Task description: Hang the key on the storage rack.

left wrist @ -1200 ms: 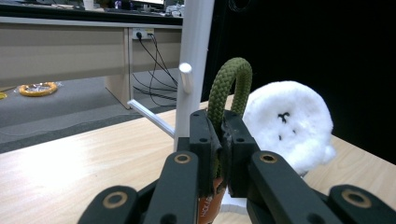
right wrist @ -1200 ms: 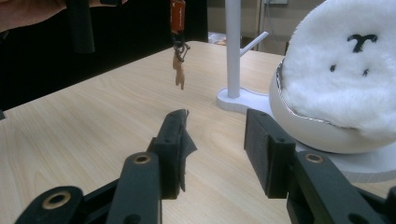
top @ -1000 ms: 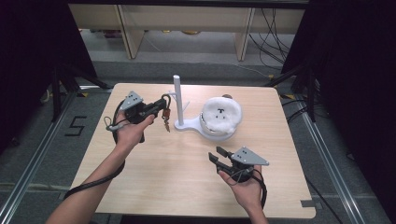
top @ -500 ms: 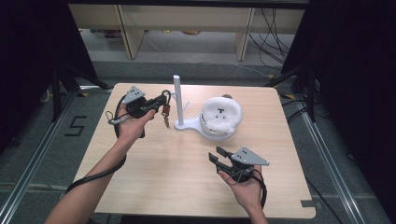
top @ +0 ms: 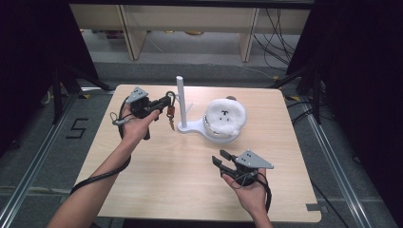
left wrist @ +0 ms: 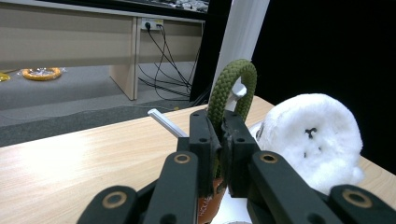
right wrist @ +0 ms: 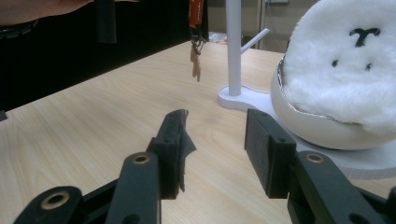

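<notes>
- Left gripper (top: 167, 101) has edged a bit closer to the white stand (top: 182, 105) since a second ago; right gripper (top: 223, 158) hasn't budged.
- Left jaws are clamped tight on the green cord loop (left wrist: 232, 85) of a keychain, with the orange tag (top: 170, 112) dangling right below them.
- Stand's peg (left wrist: 166, 122) sits just past the left jaws.
- Right jaws are gaping, nothing in them; fluffy white plush (right wrist: 343, 65) sits ahead to their right.

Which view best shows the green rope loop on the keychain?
The left gripper view: the braided green rope loop stands close up, pinched between the left gripper's jaws. The high view shows it tiny beside the white post; the right gripper view shows the orange strap below it.
</notes>
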`<state>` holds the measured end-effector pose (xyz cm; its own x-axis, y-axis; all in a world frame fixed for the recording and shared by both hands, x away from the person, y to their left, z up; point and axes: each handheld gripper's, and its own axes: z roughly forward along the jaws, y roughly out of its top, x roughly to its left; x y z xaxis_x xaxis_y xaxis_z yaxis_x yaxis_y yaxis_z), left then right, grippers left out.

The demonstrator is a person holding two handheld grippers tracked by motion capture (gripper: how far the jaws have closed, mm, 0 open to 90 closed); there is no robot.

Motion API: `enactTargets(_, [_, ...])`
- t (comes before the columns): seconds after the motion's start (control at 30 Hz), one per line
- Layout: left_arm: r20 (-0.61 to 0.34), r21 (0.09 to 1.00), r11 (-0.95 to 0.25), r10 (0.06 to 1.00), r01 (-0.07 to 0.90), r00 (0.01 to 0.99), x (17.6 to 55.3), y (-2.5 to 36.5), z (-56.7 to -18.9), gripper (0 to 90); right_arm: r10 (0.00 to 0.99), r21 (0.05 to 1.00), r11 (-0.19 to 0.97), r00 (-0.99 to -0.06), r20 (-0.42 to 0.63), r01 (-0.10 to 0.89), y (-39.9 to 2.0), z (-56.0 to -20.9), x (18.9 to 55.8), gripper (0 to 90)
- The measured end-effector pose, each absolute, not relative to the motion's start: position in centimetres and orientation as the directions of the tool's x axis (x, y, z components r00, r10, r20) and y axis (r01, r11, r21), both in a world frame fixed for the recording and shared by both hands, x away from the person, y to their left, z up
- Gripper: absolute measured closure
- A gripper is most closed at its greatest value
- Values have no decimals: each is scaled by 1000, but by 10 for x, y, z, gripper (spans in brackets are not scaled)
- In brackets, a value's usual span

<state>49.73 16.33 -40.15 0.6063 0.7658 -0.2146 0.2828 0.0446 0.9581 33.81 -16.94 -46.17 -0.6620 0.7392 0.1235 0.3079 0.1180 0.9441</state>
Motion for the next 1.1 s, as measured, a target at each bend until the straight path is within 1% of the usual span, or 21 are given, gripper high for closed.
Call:
enactTargets(0.2, [-215, 957, 42, 768, 287, 604, 499, 162, -403, 834, 741, 944, 115, -660, 126, 310, -170, -462, 338, 594])
enactTargets(0.23, [-217, 956, 43, 768, 289, 602, 499, 161, -403, 834, 746, 946, 121, -656, 113, 300, -170, -462, 338, 594])
enactTargets(0.3, [-219, 956, 44, 767, 290, 603, 499, 161, -404, 834, 743, 945, 121, -659, 116, 303, -171, -462, 338, 593])
enactTargets(0.33, [-220, 956, 46, 769, 291, 601, 500, 160, -405, 834, 744, 941, 106, -653, 140, 322, -170, -463, 337, 592])
enactTargets(0.37, [-221, 955, 46, 770, 292, 599, 500, 160, -405, 833, 739, 944, 113, -662, 129, 310, -170, -463, 338, 592])
enactTargets(0.6, [-222, 955, 47, 772, 294, 596, 502, 157, -408, 831, 737, 944, 108, -663, 135, 312, -170, -464, 338, 591])
enactTargets(0.67, [-222, 955, 48, 773, 293, 594, 502, 157, -409, 829, 746, 939, 104, -650, 145, 329, -170, -464, 337, 591])
enactTargets(0.77, [-222, 954, 48, 775, 296, 591, 502, 156, -411, 828, 738, 944, 107, -661, 134, 311, -171, -466, 339, 591])
enactTargets(0.93, [-219, 954, 45, 776, 296, 591, 503, 153, -413, 822, 737, 938, 98, -657, 157, 333, -169, -467, 337, 590])
enactTargets(0.97, [-213, 954, 35, 778, 297, 591, 503, 153, -414, 820, 745, 939, 119, -654, 131, 323, -170, -466, 337, 590])
enactTargets(1.03, [-214, 953, 34, 778, 301, 590, 503, 152, -415, 816, 745, 939, 120, -654, 130, 322, -170, -466, 338, 590])
enactTargets(1.07, [-212, 953, 31, 780, 302, 589, 503, 151, -416, 813, 739, 941, 113, -660, 135, 319, -170, -467, 338, 590])
enactTargets(1.1, [-211, 953, 29, 779, 302, 590, 503, 151, -417, 809, 740, 936, 100, -653, 157, 339, -169, -466, 336, 590])
